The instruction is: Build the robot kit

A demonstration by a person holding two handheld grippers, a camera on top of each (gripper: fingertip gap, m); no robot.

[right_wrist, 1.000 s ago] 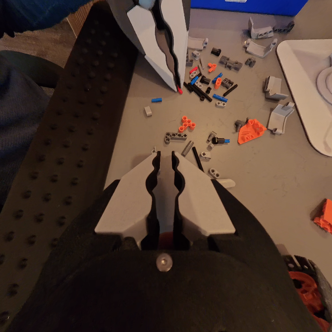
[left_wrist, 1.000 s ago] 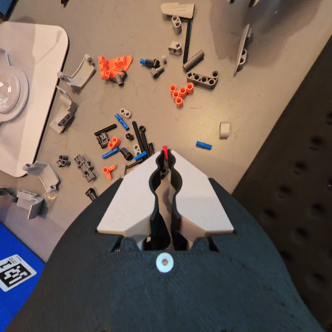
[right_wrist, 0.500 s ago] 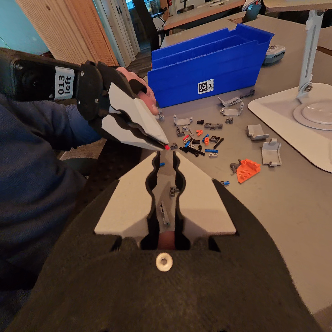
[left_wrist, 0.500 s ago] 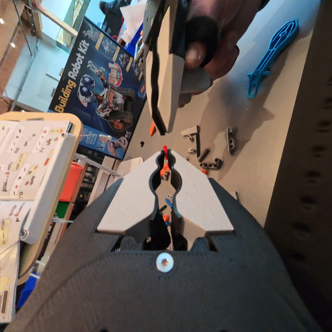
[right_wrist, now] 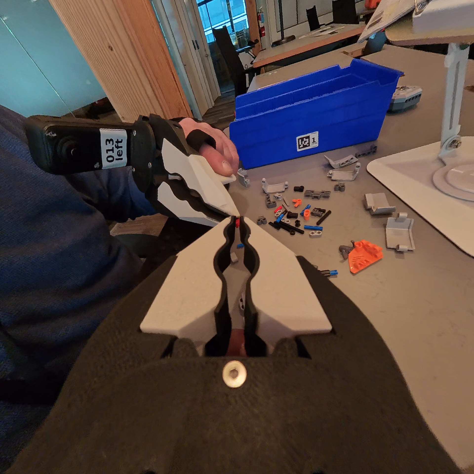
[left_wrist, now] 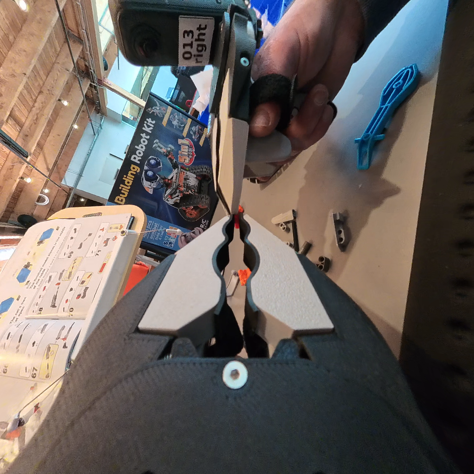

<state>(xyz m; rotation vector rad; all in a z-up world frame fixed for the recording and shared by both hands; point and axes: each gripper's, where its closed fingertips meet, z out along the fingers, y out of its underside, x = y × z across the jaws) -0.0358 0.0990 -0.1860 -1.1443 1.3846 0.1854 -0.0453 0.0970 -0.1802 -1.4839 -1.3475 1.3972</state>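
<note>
Pin: the small pin (right_wrist: 237,222) sits between the right gripper (right_wrist: 236,220) tips, above the table (right_wrist: 384,295).
Left gripper: the left gripper (right_wrist: 230,213) meets those tips from ten o'clock.
Bin: the bin (right_wrist: 307,120) stands at one o'clock, behind the scattered parts (right_wrist: 295,213).
Stand base: the stand base (right_wrist: 415,177) lies at three o'clock of the parts.
</note>
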